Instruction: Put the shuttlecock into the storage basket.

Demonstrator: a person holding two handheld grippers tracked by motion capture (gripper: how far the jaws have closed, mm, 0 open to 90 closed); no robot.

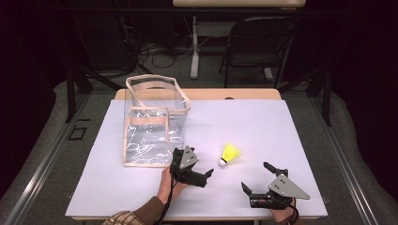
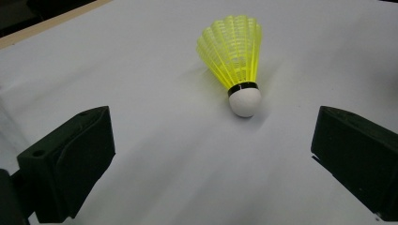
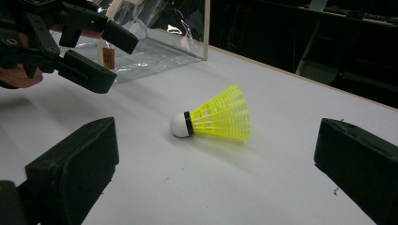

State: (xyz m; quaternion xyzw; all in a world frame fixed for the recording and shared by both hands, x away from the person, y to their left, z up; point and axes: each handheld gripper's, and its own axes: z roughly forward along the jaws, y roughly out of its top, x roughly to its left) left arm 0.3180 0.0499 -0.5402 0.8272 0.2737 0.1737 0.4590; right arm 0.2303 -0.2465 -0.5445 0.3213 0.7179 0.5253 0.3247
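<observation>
Left gripper view: yellow shuttlecock (image 2: 234, 61) just ahead of wide-open left claw (image 2: 213, 154); featherlight, skirt crushable; pinch white cork. Right claw (image 1: 257, 180) open too.

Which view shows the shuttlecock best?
The left gripper view: the shuttlecock lies close, sharp and whole, cork nearest. The right gripper view shows it side-on, also whole; the high view shows it small on the table.
</observation>
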